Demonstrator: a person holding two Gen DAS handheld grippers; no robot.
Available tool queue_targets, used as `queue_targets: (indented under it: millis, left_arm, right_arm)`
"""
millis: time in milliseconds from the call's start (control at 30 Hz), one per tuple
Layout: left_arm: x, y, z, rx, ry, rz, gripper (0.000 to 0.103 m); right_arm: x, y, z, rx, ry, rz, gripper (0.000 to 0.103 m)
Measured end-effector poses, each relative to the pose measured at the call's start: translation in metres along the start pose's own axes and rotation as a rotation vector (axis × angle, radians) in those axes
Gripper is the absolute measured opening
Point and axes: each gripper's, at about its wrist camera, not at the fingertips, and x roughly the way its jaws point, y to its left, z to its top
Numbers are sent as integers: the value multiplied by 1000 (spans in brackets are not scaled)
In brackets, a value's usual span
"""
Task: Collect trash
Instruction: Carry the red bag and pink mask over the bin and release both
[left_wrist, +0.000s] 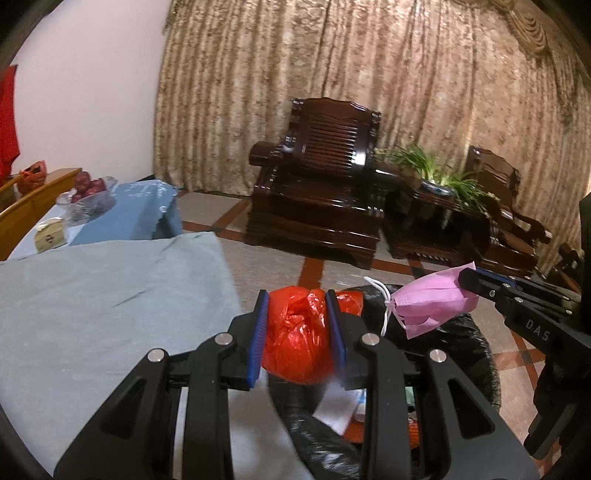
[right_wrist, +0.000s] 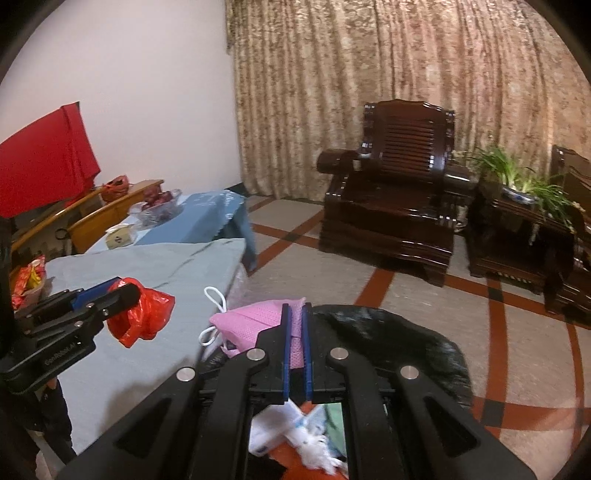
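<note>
A black-lined trash bin (right_wrist: 399, 332) is seen beside the cloth-covered table (right_wrist: 147, 280). A pink mask (right_wrist: 255, 317) is clamped in the right gripper (right_wrist: 295, 343) directly above the bin. A red bag (left_wrist: 295, 339) is clamped in the left gripper (left_wrist: 297, 339) at the rim.

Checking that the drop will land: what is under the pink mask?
Under the pink mask, pinched by the right gripper, gapes a black trash bag holding white paper scraps. Its depths are hidden.

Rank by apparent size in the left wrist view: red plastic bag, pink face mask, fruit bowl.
1. red plastic bag, though it is nearest the camera
2. pink face mask
3. fruit bowl, farthest away, so true size is unsure
</note>
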Motion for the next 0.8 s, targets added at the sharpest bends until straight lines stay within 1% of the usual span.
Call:
queue_targets:
  millis: [267, 500, 800]
  left_arm:
    - [22, -33, -12, 31, 35, -53, 29]
    - [40, -46, -24, 46, 68, -85, 29]
    - [66, -56, -41, 52, 97, -114, 30]
  right_arm:
    - [-11, -30, -9, 30, 7, -57, 6]
    - [-9, -51, -21, 59, 34, -95, 6]
    - [3, -67, -36, 85, 68, -109, 6]
